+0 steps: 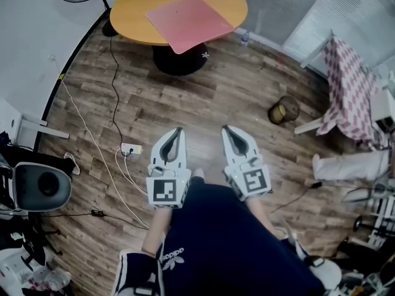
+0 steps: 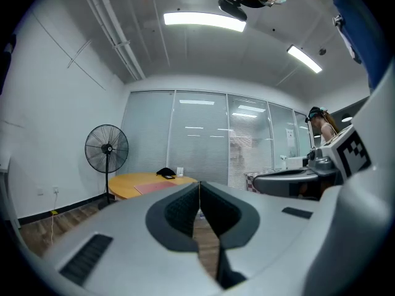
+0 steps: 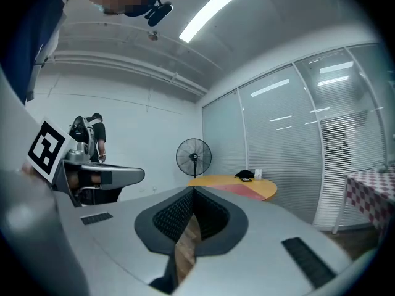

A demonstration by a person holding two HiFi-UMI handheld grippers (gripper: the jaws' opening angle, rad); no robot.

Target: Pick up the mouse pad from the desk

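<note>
Holding nothing, shut: both grippers (image 1: 179,130) (image 1: 226,129)

- The pad (image 1: 190,22) is looking matt and smooth.
- The desk (image 1: 139,8) is showing a smooth wood-look top with a soft sheen.
- The floor (image 1: 216,97) is showing grained wood planks, faintly glossy.
- The left gripper (image 1: 178,129) and right gripper (image 1: 226,129) are showing matt grey plastic shells; their pads (image 2: 182,209) are looking black and ribbed.
- The cloth (image 1: 349,91) on the right is looking like checked fabric.

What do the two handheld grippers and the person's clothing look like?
The left gripper and the right gripper have light grey, tapering jaws with dark ribbed pads. Each carries a white cube with black square markers. The person wears a dark navy top with a white logo.
</note>
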